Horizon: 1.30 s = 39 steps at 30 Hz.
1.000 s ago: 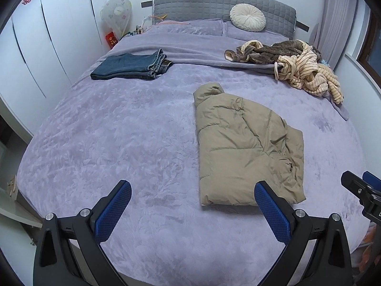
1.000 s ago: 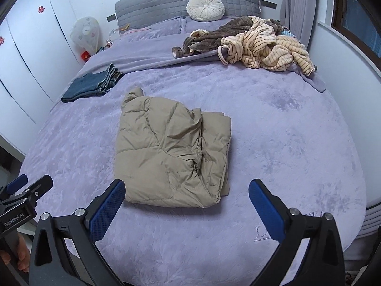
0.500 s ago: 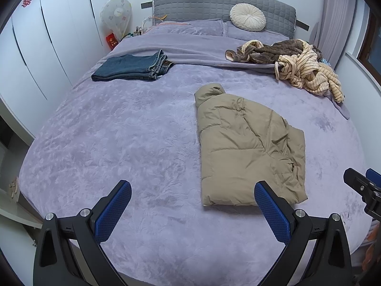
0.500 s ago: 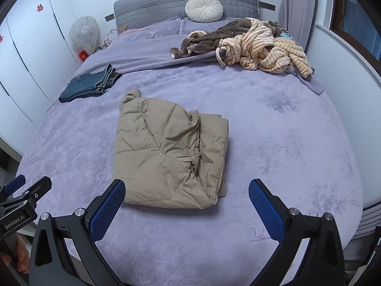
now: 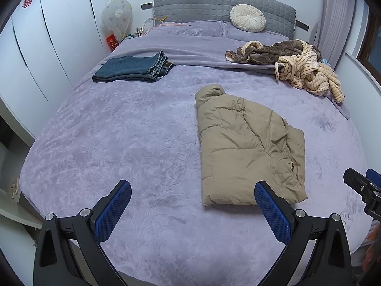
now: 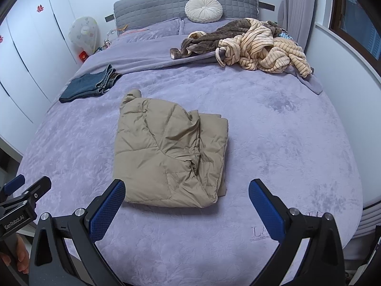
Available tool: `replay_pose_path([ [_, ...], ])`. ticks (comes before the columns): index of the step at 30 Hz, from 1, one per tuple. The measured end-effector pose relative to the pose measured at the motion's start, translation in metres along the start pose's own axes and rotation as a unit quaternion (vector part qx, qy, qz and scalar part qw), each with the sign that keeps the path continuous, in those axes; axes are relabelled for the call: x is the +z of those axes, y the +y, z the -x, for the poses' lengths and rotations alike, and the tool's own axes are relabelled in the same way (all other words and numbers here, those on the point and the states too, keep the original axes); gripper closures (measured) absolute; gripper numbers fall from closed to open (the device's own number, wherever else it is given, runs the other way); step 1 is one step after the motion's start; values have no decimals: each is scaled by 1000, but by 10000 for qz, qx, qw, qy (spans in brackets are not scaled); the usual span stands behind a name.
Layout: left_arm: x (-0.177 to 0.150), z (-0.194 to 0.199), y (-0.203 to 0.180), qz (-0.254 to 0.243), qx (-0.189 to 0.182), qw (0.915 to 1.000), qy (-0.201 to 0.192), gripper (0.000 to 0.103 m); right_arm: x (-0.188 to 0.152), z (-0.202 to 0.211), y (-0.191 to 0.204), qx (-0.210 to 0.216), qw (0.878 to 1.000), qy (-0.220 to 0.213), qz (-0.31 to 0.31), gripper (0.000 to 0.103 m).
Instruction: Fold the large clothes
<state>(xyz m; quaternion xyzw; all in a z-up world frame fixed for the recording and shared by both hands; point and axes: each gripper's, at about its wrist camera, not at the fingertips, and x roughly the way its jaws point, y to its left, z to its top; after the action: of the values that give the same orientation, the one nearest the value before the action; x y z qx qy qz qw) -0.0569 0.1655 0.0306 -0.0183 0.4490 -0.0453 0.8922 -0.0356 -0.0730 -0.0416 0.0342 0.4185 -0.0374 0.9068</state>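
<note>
Two hand-held grippers with black frames and blue textured pads hang above the near edge of a wide bed covered in a lilac plush blanket (image 5: 142,128); the left gripper (image 5: 193,205) and the right gripper (image 6: 187,202) both have their jaws spread wide and hold nothing. One tan quilted puffer jacket (image 6: 166,157) lies flat near the middle of the bed, folded into a rough rectangle with its collar pointing toward the grey padded headboard (image 5: 214,2); from the left wrist view it sits to the right of centre, from the right wrist view just ahead of the jaws. The jacket looks to be partly folded, with a loose bunched edge along its right side. To do the next fold well, I judge each gripper should pinch one near corner through all layers, lift together and level, and carry the hem toward the collar, since slick padded cloth may slide or spring open. Counted: one folded pair of dark blue jeans (image 5: 133,69) at the far left, one heap of unfolded clothes (image 6: 250,45) at the far right holding what seem to be a brown fleece and a cream striped garment, and one round cream cushion (image 6: 203,9).
</note>
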Motion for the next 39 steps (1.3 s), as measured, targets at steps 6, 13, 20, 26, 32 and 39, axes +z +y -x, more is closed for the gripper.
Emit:
replay_pose_path([
  [6, 1, 0, 1, -9, 0, 10000, -2, 0, -1, 2, 0, -3, 10000, -8, -12, 0],
  [13, 0, 0, 0, -6, 4, 10000, -5, 0, -1, 1, 0, -1, 10000, -5, -8, 0],
  [20, 0, 0, 0, -9, 12, 10000, -2, 0, -1, 1, 0, -3, 10000, -4, -14, 0],
  [26, 0, 0, 0, -13, 14, 10000, 1, 0, -1, 2, -1, -1, 10000, -8, -6, 0],
  [32, 0, 0, -1, -14, 12, 10000, -2, 0, -1, 2, 0, -2, 10000, -10, -10, 0],
  [39, -1, 1, -1, -21, 10, 10000, -8, 0, -2, 2, 1, -3, 10000, -11, -15, 0],
])
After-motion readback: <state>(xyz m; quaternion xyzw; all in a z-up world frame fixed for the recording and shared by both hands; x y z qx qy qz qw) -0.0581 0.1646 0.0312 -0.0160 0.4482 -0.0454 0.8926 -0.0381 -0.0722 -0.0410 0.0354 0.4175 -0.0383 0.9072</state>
